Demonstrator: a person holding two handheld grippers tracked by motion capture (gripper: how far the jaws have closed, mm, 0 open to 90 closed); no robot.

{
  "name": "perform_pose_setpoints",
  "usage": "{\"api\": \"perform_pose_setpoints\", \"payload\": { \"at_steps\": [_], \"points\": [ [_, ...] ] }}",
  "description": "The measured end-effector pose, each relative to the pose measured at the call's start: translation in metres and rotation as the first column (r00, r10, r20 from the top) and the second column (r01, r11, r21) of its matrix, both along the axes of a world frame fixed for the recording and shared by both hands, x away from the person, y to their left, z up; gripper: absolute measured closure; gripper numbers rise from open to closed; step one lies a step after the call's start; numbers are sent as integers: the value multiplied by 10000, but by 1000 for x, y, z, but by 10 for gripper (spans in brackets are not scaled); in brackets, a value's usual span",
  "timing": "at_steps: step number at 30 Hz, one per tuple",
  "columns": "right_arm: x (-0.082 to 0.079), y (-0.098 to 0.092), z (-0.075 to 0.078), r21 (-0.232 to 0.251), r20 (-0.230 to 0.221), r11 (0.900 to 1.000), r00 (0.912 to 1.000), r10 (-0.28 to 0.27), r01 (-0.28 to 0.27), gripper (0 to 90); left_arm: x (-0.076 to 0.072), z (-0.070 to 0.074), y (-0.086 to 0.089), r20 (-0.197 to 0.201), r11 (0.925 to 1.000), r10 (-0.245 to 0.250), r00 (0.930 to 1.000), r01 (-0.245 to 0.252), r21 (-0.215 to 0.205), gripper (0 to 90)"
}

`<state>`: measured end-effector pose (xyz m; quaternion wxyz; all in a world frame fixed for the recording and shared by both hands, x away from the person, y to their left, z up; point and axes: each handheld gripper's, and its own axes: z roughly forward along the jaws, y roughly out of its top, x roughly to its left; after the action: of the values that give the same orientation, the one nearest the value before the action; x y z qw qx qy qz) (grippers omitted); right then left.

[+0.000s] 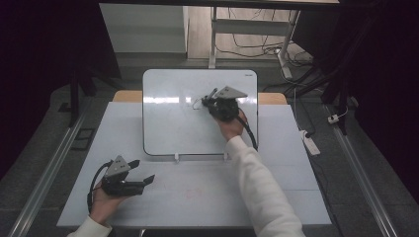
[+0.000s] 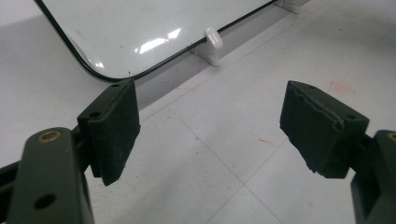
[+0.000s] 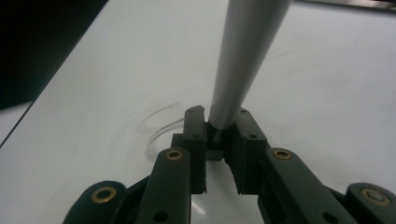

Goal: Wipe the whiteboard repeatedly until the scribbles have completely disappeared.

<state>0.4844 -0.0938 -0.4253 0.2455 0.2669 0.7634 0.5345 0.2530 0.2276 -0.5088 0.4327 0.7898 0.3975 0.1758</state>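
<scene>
Table (image 1: pixel 276 197): a pale surface carrying faint red marks; nothing on it is a container, so nothing is held inside anything.
Whiteboard (image 1: pixel 168 123): propped on small white feet (image 2: pixel 212 44) at the far middle of the table, glossy, mostly bare.
Progress: judged early. A faint looping line (image 3: pixel 156 123) sits on the whiteboard by the pen tip, and the rest of the surface looks unwritten, so most of the drawing appears left to do.
Right gripper (image 1: pixel 213 96): up against the whiteboard's upper right part, jaws drawn together and clamped on the marker pen.
Left gripper (image 1: pixel 143 173): resting low at the near left of the table, jaws standing wide apart with nothing between them, pointing toward the whiteboard's lower edge.
Marker pen (image 3: pixel 245 56): a pale grey barrel rising from between the right gripper's pads, its tip at the whiteboard near the loop.
</scene>
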Motion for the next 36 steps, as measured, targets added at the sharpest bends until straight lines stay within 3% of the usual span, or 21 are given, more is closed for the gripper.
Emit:
{"api": "perform_pose_setpoints", "payload": {
  "at_steps": [2, 3, 6, 8, 9, 11, 13, 14, 16, 18, 19, 21, 22, 24, 26, 28, 29, 30, 32, 34, 36],
  "points": [
    [7, -6, 4, 532, -240, 9981, 9993, -300, 312, 774, -1, 1, 1, 54, 10000, 30, 10000, -30, -59, 208],
    [5, -4, 2, 424, -175, 9985, 9993, -336, 343, 774, 0, 1, 1, 40, 10000, 46, 10000, -46, -89, 208],
    [-11, 15, -10, -359, -376, 9963, 9963, 767, -780, 774, 2, -1, 2, -33, 10000, 43, 10000, -44, -73, 208],
    [-15, 19, -11, -891, -71, 9920, 9960, 894, -897, 774, 2, -1, 1, -75, 10000, 13, 10000, -13, -27, 208],
    [-11, 16, -8, -704, -62, 9945, 9970, 770, -773, 774, 2, -1, 0, -60, 10000, -4, 10000, 4, 4, 208],
    [-1, 4, 1, -296, 179, 9996, 9998, -24, 29, 774, 0, 0, 0, -2, 10000, 7, 10000, -7, -28, 207],
    [5, -3, 4, 271, -143, 9991, 9993, -334, 337, 774, 0, 1, 1, 41, 9999, 46, 10000, -46, -89, 208],
    [2, -1, 2, 192, -107, 9994, 9995, -301, 303, 774, 0, 0, 2, 17, 9999, 62, 10000, -62, -128, 208],
    [-9, 10, -6, -386, -306, 9981, 9984, 478, -490, 774, 2, -1, 2, -33, 9999, 60, 10000, -61, -95, 208],
    [-17, 17, -12, -1087, -1, 9902, 9962, 876, -871, 774, 3, -1, 1, -79, 10000, 22, 10000, -23, -70, 208],
    [-15, 16, -10, -1007, -61, 9909, 9960, 890, -891, 774, 3, -1, 0, -91, 10000, 5, 10000, -6, -40, 208],
    [-4, 6, -2, -246, 1, 9996, 9999, 101, -101, 774, 1, -1, -1, -48, 10000, -5, 10000, 5, -34, 208],
    [3, 1, 2, 129, -58, 9998, 9999, -155, 156, 774, 0, 0, -1, -13, 10000, -7, 10000, 6, -55, 208],
    [8, 2, 6, 388, -66, 9985, 9992, -395, 397, 774, 1, 0, 0, 11, 9999, 34, 10000, -34, -99, 208],
    [1, 15, 2, 81, -130, 9999, 9998, 121, -120, 774, 2, 0, 1, -37, 9999, 55, 10000, -56, -115, 208],
    [-9, 32, -6, -764, -66, 9928, 9958, 918, -920, 773, 3, -1, 2, -77, 9999, 56, 10000, -57, -89, 208],
    [-11, 36, -7, -1056, 102, 9893, 9946, 1028, -1012, 773, 3, -1, 1, -81, 10000, 44, 10000, -45, -77, 208],
    [-8, 35, -5, -985, 68, 9902, 9949, 1006, -994, 773, 3, -1, 1, -74, 10000, 34, 10000, -35, -63, 208],
    [2, 24, 1, -187, 59, 9991, 9993, 382, -381, 773, 1, 0, 1, -31, 10000, 31, 10000, -31, -61, 208],
    [12, 13, 7, 366, -13, 9992, 9998, -181, 182, 773, 0, 0, 2, 18, 9999, 52, 10000, -52, -125, 208],
    [9, 13, 6, 452, -86, 9988, 9998, -189, 193, 773, 1, 0, 3, 2, 9999, 63, 10000, -63, -153, 209]
  ]
}}
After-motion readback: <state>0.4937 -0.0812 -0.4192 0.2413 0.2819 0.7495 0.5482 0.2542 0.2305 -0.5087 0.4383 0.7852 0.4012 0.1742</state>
